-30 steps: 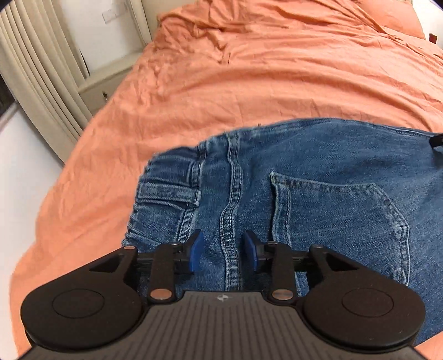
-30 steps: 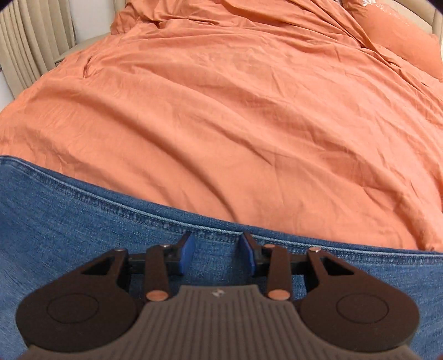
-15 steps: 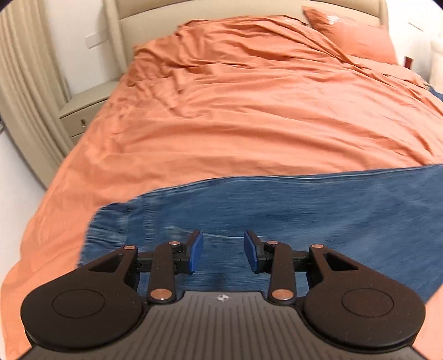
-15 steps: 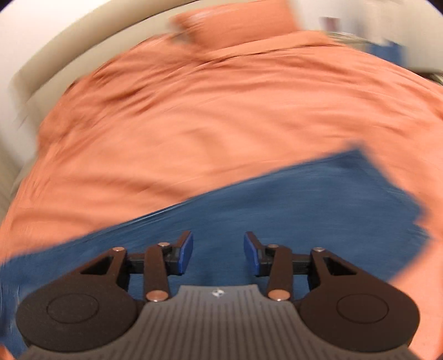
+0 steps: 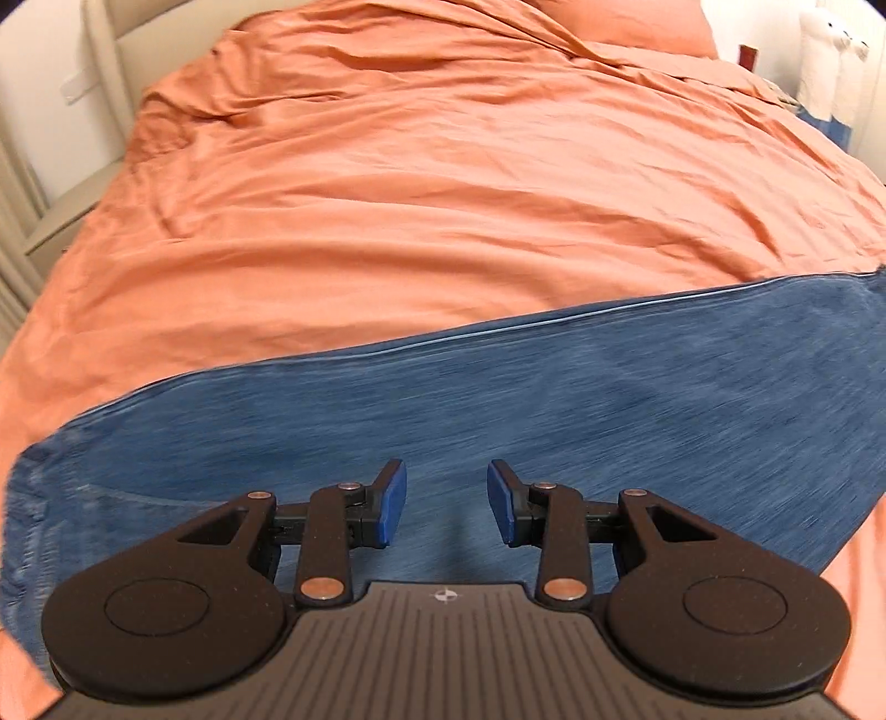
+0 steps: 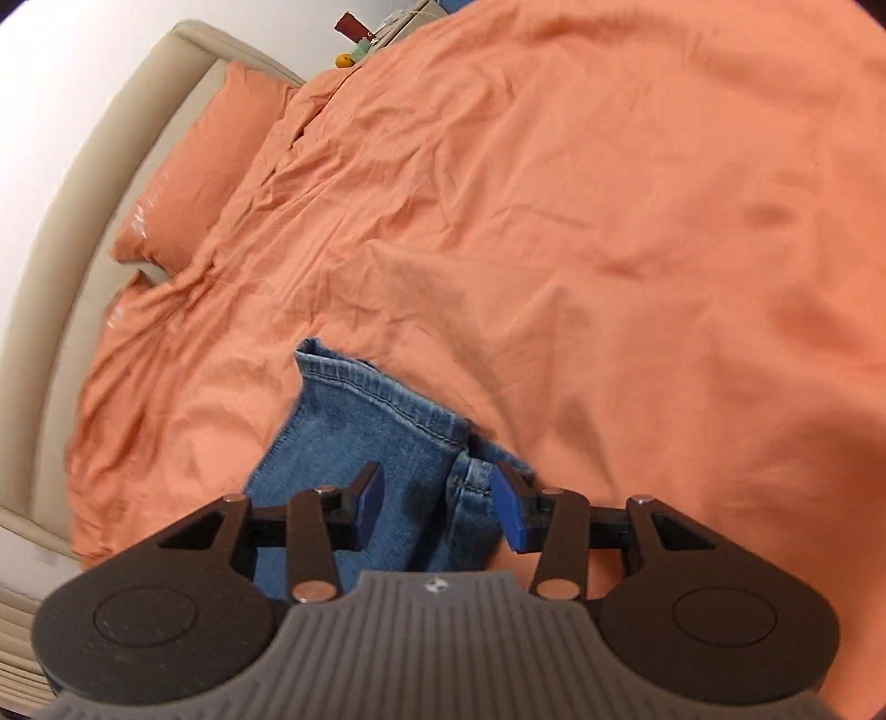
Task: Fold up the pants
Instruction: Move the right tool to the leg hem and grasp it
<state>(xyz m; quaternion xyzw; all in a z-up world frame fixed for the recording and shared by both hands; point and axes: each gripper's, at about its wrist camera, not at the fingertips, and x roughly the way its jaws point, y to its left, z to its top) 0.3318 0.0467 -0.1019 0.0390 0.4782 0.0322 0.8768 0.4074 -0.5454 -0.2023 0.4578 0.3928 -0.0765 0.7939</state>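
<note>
Blue denim pants [image 5: 498, 404] lie flat across the orange bed cover [image 5: 443, 194], the waist end at the left of the left wrist view. My left gripper [image 5: 446, 501] is open and empty, just above the middle of the pants. In the right wrist view the stacked leg hems [image 6: 376, 421] lie on the cover. My right gripper [image 6: 437, 504] is open and empty above the hem end, its fingers either side of the folded leg edge.
An orange pillow [image 6: 199, 166] and beige headboard [image 6: 83, 221] lie at the far end of the bed. A nightstand [image 5: 61, 216] stands at the left, another with small items [image 6: 360, 39] on the far side.
Both grippers swung right along the pants. The left moved from the seat pockets to the leg; the right turned from the leg's edge to the hem end.
</note>
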